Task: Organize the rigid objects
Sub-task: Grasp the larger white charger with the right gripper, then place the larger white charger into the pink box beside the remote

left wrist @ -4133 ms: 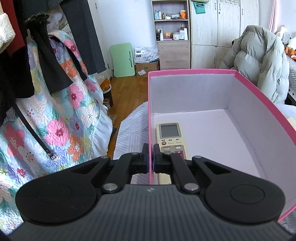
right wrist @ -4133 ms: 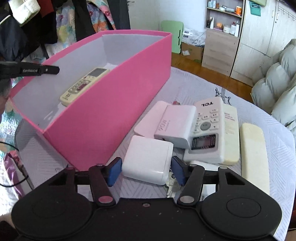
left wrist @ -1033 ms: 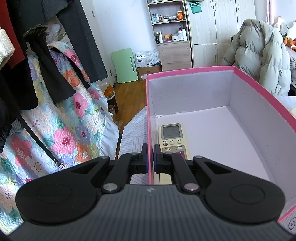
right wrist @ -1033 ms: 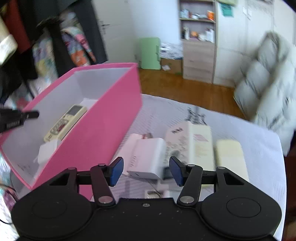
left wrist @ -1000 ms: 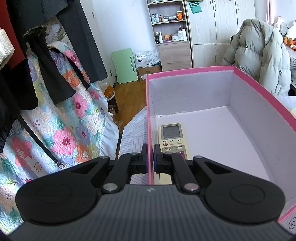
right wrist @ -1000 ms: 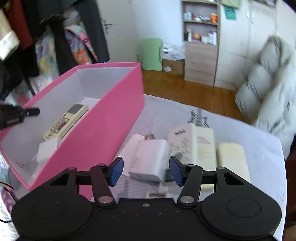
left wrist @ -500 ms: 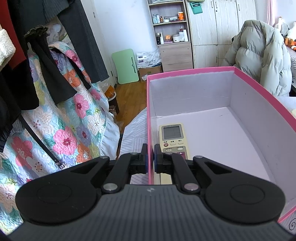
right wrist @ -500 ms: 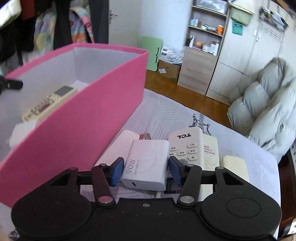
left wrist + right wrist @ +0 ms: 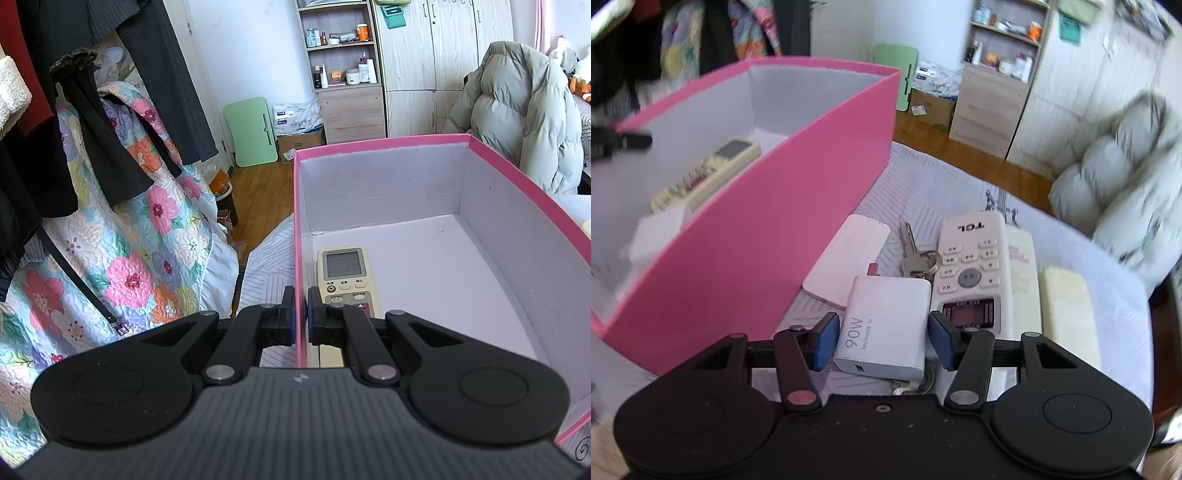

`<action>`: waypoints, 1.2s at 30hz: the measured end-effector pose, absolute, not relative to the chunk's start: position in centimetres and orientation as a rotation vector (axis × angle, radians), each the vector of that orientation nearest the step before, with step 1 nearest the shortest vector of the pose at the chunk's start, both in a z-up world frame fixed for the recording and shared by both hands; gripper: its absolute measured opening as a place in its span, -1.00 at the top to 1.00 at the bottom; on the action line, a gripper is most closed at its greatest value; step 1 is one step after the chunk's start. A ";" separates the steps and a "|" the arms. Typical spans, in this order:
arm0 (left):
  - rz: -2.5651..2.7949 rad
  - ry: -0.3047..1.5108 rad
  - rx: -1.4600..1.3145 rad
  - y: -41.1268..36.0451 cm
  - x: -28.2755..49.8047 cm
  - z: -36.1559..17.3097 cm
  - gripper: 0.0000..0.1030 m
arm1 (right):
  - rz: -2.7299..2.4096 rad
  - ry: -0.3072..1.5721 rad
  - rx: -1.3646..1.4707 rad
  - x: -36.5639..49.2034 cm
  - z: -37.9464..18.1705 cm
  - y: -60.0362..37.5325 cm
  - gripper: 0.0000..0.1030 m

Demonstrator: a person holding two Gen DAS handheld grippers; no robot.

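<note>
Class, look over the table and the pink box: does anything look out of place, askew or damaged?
Nothing looks damaged or spilled. The unsorted items beside the pink box lie crowded together: the 90W charger overlaps the flat white pad, with keys wedged against the TCL remote.

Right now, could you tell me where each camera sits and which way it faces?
Left wrist: sits behind the left tongs, which are shut on the near wall of the pink box; it looks along the box, past a cream remote, toward the shelves.
Right wrist: sits behind the right tongs, tilted down at a white charger between open fingers, the TCL remote beside it.
Shared: the pink box and cream remote; the right view glimpses the left tongs at its left edge.
</note>
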State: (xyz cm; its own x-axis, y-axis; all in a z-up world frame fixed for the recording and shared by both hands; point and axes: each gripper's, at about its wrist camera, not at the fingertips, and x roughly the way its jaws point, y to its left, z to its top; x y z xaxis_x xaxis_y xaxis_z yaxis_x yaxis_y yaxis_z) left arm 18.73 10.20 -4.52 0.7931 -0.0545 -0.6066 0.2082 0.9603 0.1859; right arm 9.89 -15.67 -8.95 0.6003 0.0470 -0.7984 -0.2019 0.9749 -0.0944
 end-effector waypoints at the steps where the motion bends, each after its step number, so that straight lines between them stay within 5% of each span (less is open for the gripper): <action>1: -0.142 0.641 0.250 10.2 18.7 -4.5 0.91 | 0.142 0.913 -0.230 9.9 -9.2 -15.2 -0.15; 17: -0.141 0.632 0.250 10.0 18.8 -4.6 0.91 | 0.109 0.763 0.014 7.7 -4.5 -19.4 -0.06; 26: -0.144 0.613 0.244 10.1 18.5 -4.5 0.91 | 0.397 0.625 0.056 9.0 2.9 -16.4 -0.06; 36: -0.148 0.606 0.232 10.1 18.2 -4.5 0.93 | 0.588 1.074 0.121 22.3 -1.0 -6.8 -0.06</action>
State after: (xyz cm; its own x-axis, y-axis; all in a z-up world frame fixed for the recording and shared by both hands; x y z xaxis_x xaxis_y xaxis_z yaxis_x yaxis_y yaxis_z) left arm 18.21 10.11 -4.55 0.8126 -0.0697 -0.5786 0.2053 0.9634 0.1722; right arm 22.28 -6.83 -1.02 0.3400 0.5075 -0.7917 -0.3933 0.8415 0.3705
